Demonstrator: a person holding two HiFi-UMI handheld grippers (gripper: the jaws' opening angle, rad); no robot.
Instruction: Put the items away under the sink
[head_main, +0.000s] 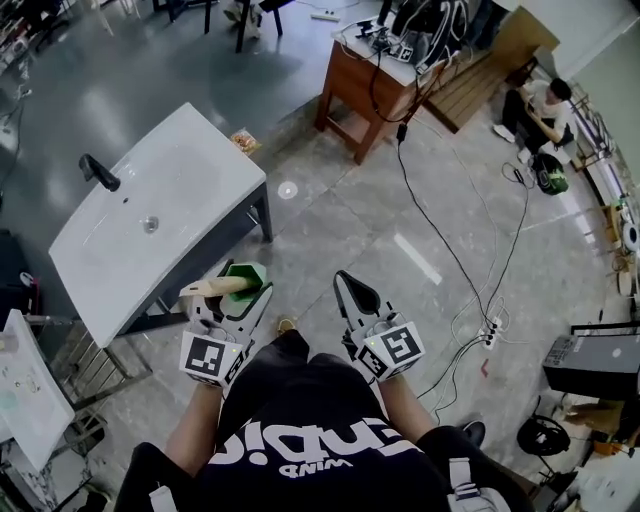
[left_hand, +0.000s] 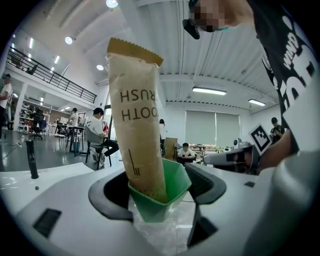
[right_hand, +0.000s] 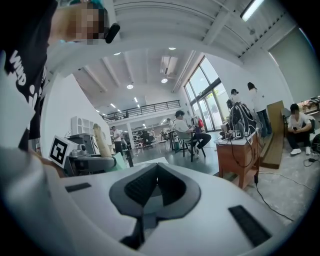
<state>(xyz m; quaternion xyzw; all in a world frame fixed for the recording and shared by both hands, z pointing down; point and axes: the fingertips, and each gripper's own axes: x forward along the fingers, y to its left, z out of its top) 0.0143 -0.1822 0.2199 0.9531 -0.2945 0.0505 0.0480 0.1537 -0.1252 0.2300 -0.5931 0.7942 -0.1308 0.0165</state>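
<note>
The left hand-held gripper (head_main: 243, 293) clamps a green cup (left_hand: 161, 199) with a paper toothbrush packet (left_hand: 137, 125) standing inside. The sink (head_main: 190, 170) is just ahead to its left. Lower it upright under the basin, or the packet may tip out. The right hand-held gripper (right_hand: 156, 172) is pinched together and empty.

Right gripper (right_hand: 157, 169) has its jaws pressed together, tips meeting, nothing caught between them. Off to the left there's the left gripper (right_hand: 106, 161), carrying a tan packet (right_hand: 102, 140) that stands upright, with a bit of green cup (right_hand: 118, 161) showing just beside it. Past the jaws a person (right_hand: 186, 131) is sitting on a chair. On the right is a wooden bench (right_hand: 240, 157) piled with cables, and a black cord (right_hand: 280, 202) trails off it across the floor (right_hand: 302, 187).
</note>
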